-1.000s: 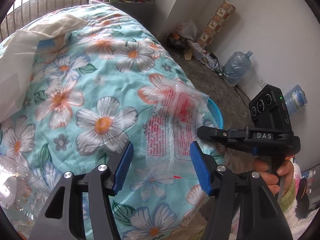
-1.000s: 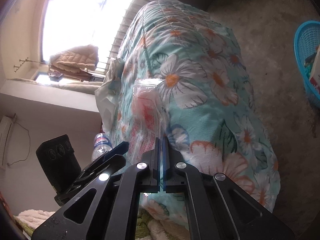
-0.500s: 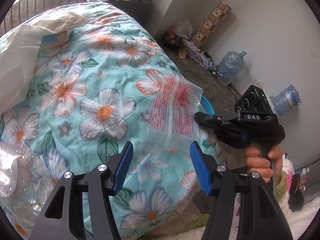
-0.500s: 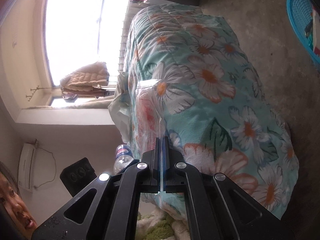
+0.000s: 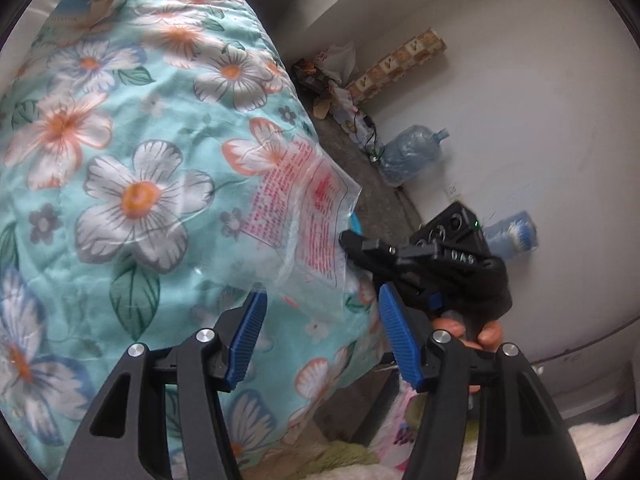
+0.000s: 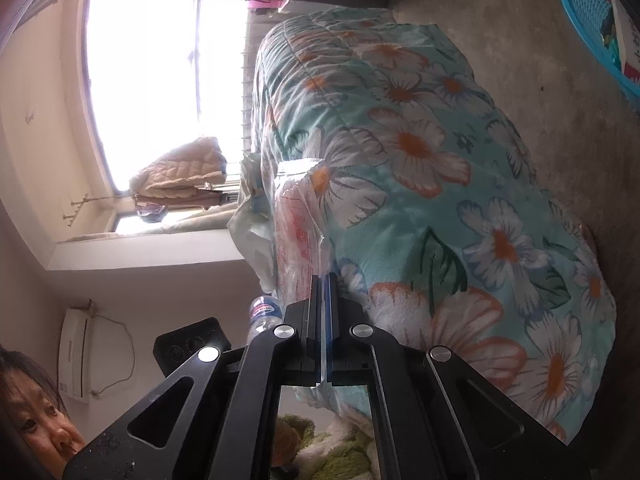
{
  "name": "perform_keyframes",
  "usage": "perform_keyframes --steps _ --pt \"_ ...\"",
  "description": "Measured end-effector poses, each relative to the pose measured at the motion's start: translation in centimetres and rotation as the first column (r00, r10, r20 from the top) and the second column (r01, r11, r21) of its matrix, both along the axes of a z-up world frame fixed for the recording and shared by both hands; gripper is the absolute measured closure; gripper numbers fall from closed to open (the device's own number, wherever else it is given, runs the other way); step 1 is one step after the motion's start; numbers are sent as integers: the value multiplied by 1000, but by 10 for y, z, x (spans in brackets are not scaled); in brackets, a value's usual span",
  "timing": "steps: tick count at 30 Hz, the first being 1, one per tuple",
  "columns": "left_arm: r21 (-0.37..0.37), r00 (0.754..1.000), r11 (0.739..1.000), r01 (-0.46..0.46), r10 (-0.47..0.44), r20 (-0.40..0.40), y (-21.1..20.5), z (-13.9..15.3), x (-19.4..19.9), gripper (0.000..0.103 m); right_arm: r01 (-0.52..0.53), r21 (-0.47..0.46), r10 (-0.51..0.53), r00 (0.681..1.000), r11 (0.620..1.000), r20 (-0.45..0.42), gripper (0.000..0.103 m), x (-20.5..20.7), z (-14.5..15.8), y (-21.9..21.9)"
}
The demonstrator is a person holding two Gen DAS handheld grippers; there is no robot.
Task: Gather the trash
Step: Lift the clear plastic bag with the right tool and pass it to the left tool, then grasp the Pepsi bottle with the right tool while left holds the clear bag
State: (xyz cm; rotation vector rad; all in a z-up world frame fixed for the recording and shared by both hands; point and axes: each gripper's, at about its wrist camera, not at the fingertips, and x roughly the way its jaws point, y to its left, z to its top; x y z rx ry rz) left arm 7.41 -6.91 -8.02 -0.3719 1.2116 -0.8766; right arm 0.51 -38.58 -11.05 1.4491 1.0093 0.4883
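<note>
Plastic bag [image 5: 308, 216] with red print, clenched in right gripper [image 6: 324, 320], hanging over floral quilt [image 5: 120, 160]. Carried lower than a second ago, nearer blue basket [image 6: 592, 20] at two o'clock. Left gripper [image 5: 320, 332] released, jaws just narrowed slightly, nothing between. Drop-off likely next.

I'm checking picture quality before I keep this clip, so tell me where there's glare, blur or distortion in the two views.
Right wrist view: the window is blown out to white, the picture is rolled sideways, and the clear plastic bag in the right gripper stays readable. Left wrist view: even light, strong fisheye bending at the edges, slight motion blur on the flowered quilt.
</note>
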Motion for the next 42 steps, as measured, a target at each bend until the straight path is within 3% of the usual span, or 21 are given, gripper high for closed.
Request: perform_keyframes --steps 5,10,14,17,19,20,25,28,32,35,38,40,42 --pt "-54 998 998 -29 31 45 2 14 -1 65 2 32 -3 999 999 38 103 -2 7 9" --pt "-114 990 993 -36 51 130 12 38 -7 87 -4 22 2 995 1000 104 103 0 29 14" --pt "-158 977 987 -27 60 205 28 60 -13 90 -14 -24 18 984 1000 179 102 5 56 25" --pt "-194 960 981 -27 79 268 47 82 -19 93 -21 -65 37 968 998 249 93 9 79 34" --pt "-227 943 973 -41 113 312 61 96 -23 93 -10 -100 36 962 995 270 56 12 90 37" --pt "-246 936 968 -48 130 329 69 102 -25 93 -2 -118 35 958 993 285 51 14 94 38" --pt "-274 864 951 -142 255 435 122 136 -36 93 -41 -158 84 957 987 276 48 38 103 56" --pt "-242 784 937 -253 345 516 159 148 -44 93 -122 -259 199 935 958 294 44 65 124 91" --pt "-209 687 881 -425 464 559 213 155 -51 93 -276 -402 420 845 873 331 33 100 144 165" --pt "-112 622 807 -580 528 578 247 150 -53 93 -408 -539 614 736 737 283 28 128 150 234" --pt "-17 593 737 -675 556 583 268 141 -54 93 -485 -669 763 615 564 197 27 141 150 302" --pt "3 584 705 -709 586 562 283 134 -57 93 -486 -739 814 562 467 145 27 145 146 340" --pt "18 568 678 -735 600 564 291 129 -61 93 -498 -767 843 528 405 103 27 149 140 368"
